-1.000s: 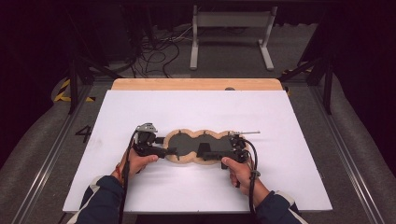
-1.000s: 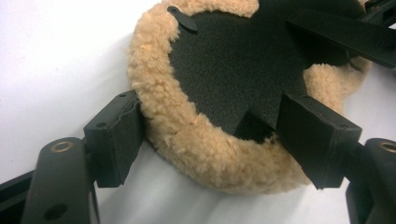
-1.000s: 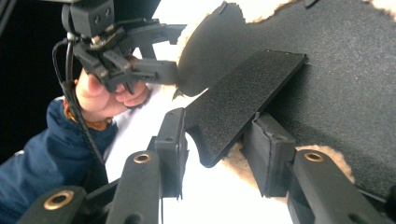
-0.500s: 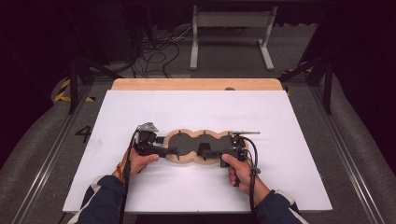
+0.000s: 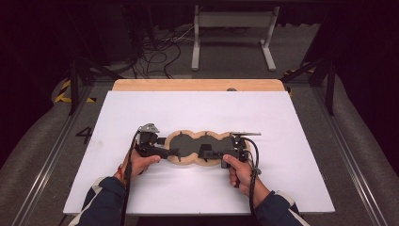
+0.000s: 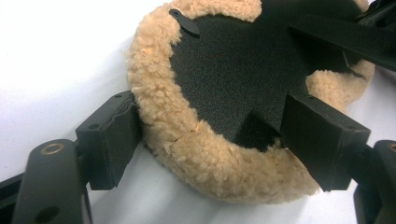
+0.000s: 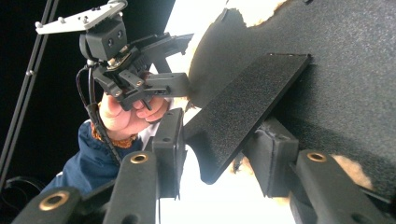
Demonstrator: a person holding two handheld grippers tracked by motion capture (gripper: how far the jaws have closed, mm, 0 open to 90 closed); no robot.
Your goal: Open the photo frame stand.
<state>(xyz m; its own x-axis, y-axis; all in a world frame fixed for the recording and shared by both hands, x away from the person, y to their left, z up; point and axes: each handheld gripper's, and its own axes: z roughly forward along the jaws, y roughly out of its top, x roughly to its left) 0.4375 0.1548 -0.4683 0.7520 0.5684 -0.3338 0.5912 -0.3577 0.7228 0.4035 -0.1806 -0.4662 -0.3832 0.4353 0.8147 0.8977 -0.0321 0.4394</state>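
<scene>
A flat black pad [image 5: 188, 143] with a tan fleece rim [image 6: 154, 107] lies lobed and lengthwise on the white tabletop [image 5: 282, 122]. My left gripper [image 5: 173, 151] comes in from the left. Its jaws [image 6: 210, 121] straddle the pad's rounded left end, one pad against the fleece rim and the other on the black face. These jaws have just been opening slightly, with the end still between them. My right gripper [image 5: 203, 151] reaches in from the right. It is shut [image 7: 219, 135] on a stiff black flap [image 7: 247, 98] that sticks up from the pad. The left gripper [image 7: 180, 63] appears beyond it.
A small black tab [image 6: 184, 21] sits on the pad's rim. The tabletop's far side has a wooden edge [image 5: 197, 84]. Beyond it on the floor are a metal stand [image 5: 233, 28] and loose cables [image 5: 155, 52]. Dark rails run along both sides.
</scene>
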